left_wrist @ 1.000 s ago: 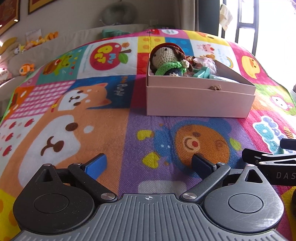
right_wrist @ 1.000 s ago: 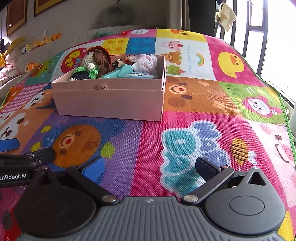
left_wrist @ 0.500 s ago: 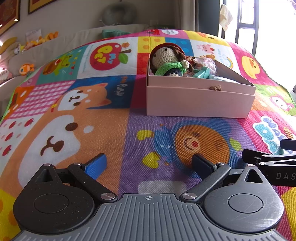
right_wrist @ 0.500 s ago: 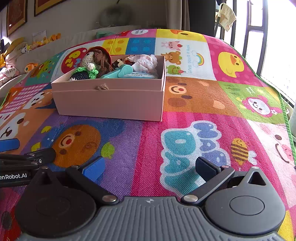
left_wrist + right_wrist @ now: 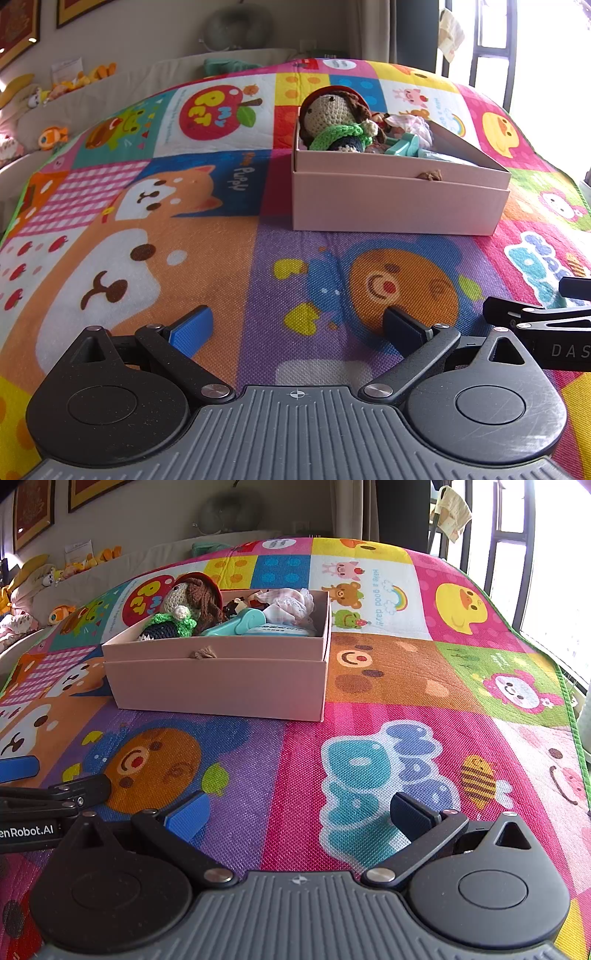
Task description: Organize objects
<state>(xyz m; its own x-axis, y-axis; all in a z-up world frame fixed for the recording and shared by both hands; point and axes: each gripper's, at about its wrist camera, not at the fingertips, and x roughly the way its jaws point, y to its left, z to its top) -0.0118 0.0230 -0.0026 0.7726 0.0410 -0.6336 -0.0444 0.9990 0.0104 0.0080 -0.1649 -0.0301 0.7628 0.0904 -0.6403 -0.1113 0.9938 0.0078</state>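
Note:
A pink cardboard box (image 5: 395,201) stands on the colourful play mat; it also shows in the right wrist view (image 5: 221,683). Inside lie a crochet doll (image 5: 332,118) with a green scarf, a teal plastic toy (image 5: 240,622) and a white cloth bundle (image 5: 288,603). My left gripper (image 5: 297,326) is open and empty, low over the mat well short of the box. My right gripper (image 5: 297,812) is open and empty, also short of the box. Each gripper shows at the edge of the other's view.
The play mat (image 5: 406,672) covers the whole surface. A beige sofa edge (image 5: 122,85) with small plush toys (image 5: 53,136) runs along the back left. A window with dark bars (image 5: 517,535) is at the right.

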